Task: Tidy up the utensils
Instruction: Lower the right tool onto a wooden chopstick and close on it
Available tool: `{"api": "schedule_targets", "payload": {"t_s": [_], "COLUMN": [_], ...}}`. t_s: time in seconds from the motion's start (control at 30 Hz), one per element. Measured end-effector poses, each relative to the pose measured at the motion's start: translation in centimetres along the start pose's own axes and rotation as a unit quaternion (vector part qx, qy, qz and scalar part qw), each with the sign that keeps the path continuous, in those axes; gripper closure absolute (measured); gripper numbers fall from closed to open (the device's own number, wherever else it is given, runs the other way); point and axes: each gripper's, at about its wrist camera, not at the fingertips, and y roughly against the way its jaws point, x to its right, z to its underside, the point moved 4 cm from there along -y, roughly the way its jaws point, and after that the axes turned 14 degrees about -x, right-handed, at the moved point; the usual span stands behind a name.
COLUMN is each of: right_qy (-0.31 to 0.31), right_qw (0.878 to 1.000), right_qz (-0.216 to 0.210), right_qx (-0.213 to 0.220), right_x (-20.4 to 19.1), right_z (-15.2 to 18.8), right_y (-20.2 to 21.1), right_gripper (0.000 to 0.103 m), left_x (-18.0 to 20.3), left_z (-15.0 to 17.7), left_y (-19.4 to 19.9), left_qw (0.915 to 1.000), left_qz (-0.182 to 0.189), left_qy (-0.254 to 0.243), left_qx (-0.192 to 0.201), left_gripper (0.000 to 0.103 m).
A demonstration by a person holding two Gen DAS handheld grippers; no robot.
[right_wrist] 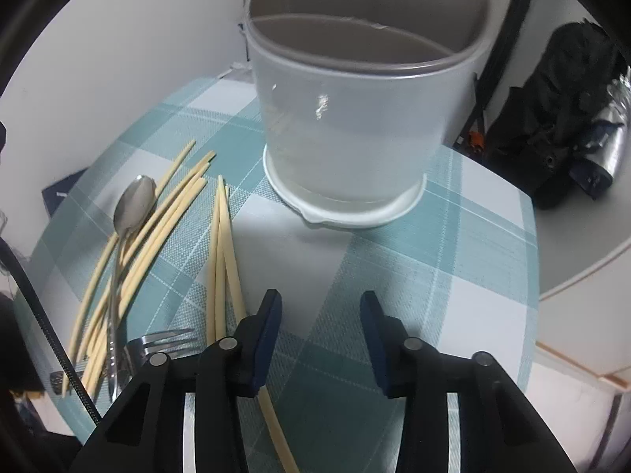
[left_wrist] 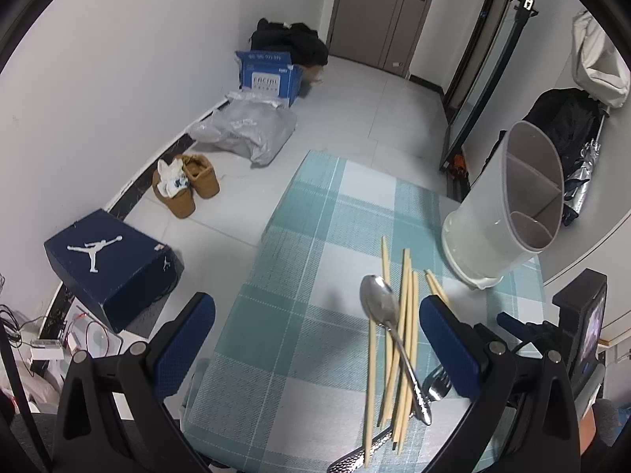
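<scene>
- Landmark: 1 white utensil holder w/ grey insert, standing upright on the teal plaid tablecloth; 3 compartments visible in the left wrist view, nothing seen inside.
- Chopsticks: 2 pale ones lie together just left of the holder's base; a looser bunch further left, approx 6–7, overlap makes an exact count impossible.
- 1 metal spoon lies in that bunch, bowl end toward the holder.
- 1 fork near the table edge, tines pointing toward the pair; more metal handles partly hidden under the sticks.
- Right gripper: in front of the holder, fingers part-spread, nothing between them; left finger sits beside a chopstick.
- Left gripper: fingers spread wide, spoon + bunch between them, not pinched.
- Floor beyond: 1 navy shoebox, 2 tan boots.
</scene>
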Motion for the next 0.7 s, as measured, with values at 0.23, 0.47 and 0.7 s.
{"api": "schedule_targets", "payload": {"t_s": [0.23, 0.47, 0.7], "right_qy": [0.009, 0.017, 0.038], "right_qw": [1.000, 0.999, 0.999], "right_qz": [-0.002, -0.028, -0.034], "right_qx": [-0.001, 0.011, -0.007], "right_x": [0.0, -0.5, -2.0], "right_z": [-0.7, -0.3, 0.4], "right_y": [0.2, 1.7, 1.6], "right_gripper": [0.076, 0.079, 0.073], "left_x": [-1.2, -1.6, -2.1], "left_z": [-0.1, 0.0, 0.0], "left_y": [-0.7, -0.4, -0.3], "left_qw": [0.9994, 0.9991, 0.9986], "left_qz": [0.006, 0.011, 0.020], "left_qy": [0.025, 0.037, 0.045], "left_qx": [-0.023, -0.017, -0.019], "left_gripper": [0.001, 0.001, 0.001]}}
